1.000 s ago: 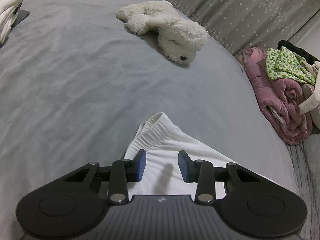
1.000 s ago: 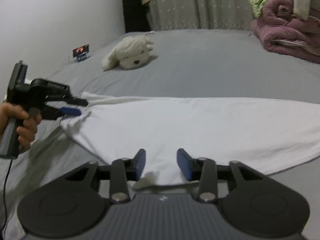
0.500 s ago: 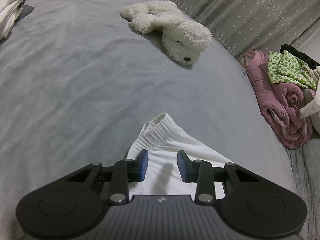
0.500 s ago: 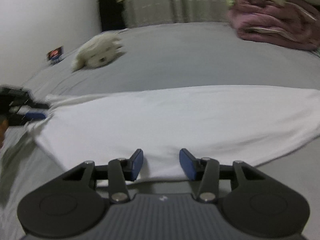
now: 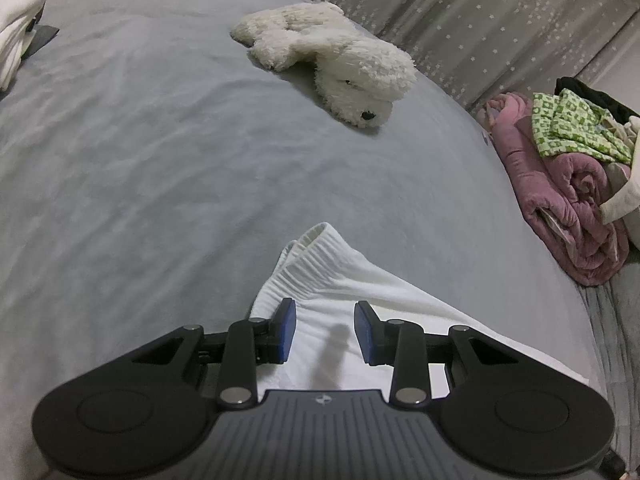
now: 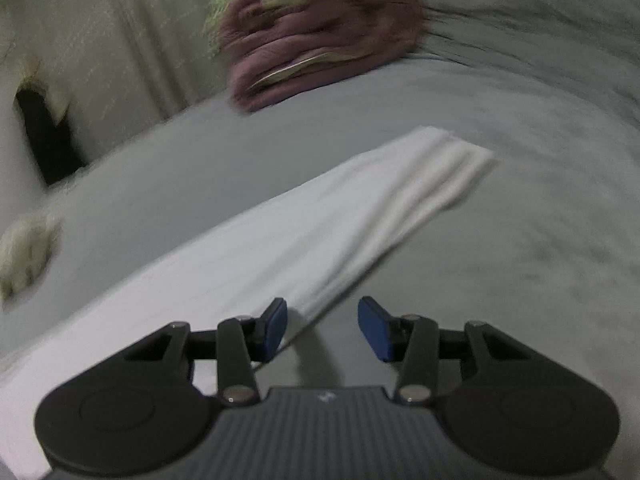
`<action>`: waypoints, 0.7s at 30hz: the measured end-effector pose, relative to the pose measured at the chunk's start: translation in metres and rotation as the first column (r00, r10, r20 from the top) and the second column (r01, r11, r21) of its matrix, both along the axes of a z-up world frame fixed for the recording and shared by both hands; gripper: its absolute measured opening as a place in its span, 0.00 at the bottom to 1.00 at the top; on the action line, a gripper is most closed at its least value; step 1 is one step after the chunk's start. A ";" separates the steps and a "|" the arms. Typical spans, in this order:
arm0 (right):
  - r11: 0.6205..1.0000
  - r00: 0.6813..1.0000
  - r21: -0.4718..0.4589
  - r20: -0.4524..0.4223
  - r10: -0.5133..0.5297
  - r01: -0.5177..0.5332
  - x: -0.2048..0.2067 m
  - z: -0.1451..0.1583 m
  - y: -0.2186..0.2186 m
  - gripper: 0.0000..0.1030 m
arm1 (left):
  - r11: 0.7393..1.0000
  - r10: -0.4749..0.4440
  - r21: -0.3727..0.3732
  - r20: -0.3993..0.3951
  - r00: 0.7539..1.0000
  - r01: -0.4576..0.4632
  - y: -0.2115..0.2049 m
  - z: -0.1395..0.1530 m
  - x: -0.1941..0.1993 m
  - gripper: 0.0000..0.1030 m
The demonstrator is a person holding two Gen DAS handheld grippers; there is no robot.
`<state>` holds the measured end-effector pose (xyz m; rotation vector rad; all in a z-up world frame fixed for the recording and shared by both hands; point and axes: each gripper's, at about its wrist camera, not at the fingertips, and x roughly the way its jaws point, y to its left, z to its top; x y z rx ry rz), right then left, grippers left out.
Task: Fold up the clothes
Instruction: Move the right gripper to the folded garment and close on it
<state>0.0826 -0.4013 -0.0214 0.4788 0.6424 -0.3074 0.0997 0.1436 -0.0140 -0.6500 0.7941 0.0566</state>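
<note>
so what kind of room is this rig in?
Most likely a bedroom: work is done on a bed with a grey cover, a plush dog lies on it, and a rolled pink quilt sits by star-print curtains.

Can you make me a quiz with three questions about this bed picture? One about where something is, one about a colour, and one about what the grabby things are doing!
1. Where does the fluffy toy dog lie?
A. On the grey bed, beyond the white garment
B. On top of the pink blanket
C. Between the left tool's fingers

2. What colour is the garment spread out in front of the left tool?
A. Green
B. White
C. Black

3. How do the right tool's jaws stand?
A. Shut tight on the toy dog
B. Apart, with nothing pinched between them
C. Shut on the pink blanket

Answers:
1. A, the dog rests on the grey bed, farther off than the garment.
2. B, the cloth is plain white.
3. B, a clear gap shows between the blue pads, with only the garment's edge and the bed beyond.
</note>
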 end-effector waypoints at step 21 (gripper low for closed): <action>0.986 0.986 -0.007 -0.025 -0.164 0.164 0.064 0.009 -0.112 0.33 | 0.998 -0.020 0.054 0.009 1.000 0.019 -0.010 0.000 0.002 0.33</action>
